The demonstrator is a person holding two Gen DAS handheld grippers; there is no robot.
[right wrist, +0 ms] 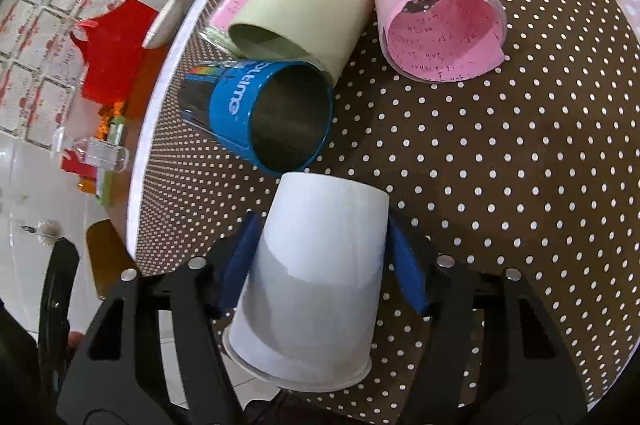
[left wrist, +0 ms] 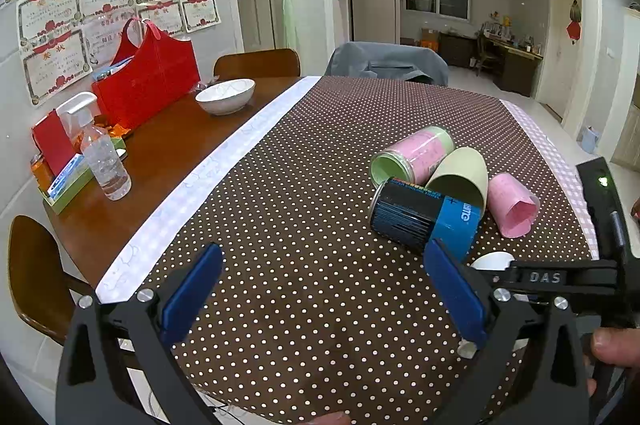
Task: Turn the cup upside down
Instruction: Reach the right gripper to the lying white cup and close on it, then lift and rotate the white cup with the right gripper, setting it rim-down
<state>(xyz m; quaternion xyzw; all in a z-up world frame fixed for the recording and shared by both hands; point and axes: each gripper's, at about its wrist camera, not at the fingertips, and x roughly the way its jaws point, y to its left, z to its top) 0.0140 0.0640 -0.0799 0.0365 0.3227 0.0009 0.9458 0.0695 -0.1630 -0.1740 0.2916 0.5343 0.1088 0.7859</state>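
A white paper cup (right wrist: 316,265) stands upside down on the dotted cloth, base up and rim down, between the blue pads of my right gripper (right wrist: 320,261). The pads sit close beside its walls; a small gap shows on each side, so the jaws look open. A sliver of the white cup (left wrist: 494,260) shows in the left wrist view behind the right gripper's black body (left wrist: 560,279). My left gripper (left wrist: 320,289) is open and empty above the cloth, left of the cups.
Several cups lie on their sides on the brown dotted cloth (left wrist: 300,185): a blue-black one (left wrist: 424,217) (right wrist: 264,113), a pale green one (right wrist: 304,5), a pink-green one (left wrist: 412,155), a pink one (right wrist: 440,21). A bowl (left wrist: 226,96), red bag (left wrist: 148,77) and spray bottle (left wrist: 100,149) stand left.
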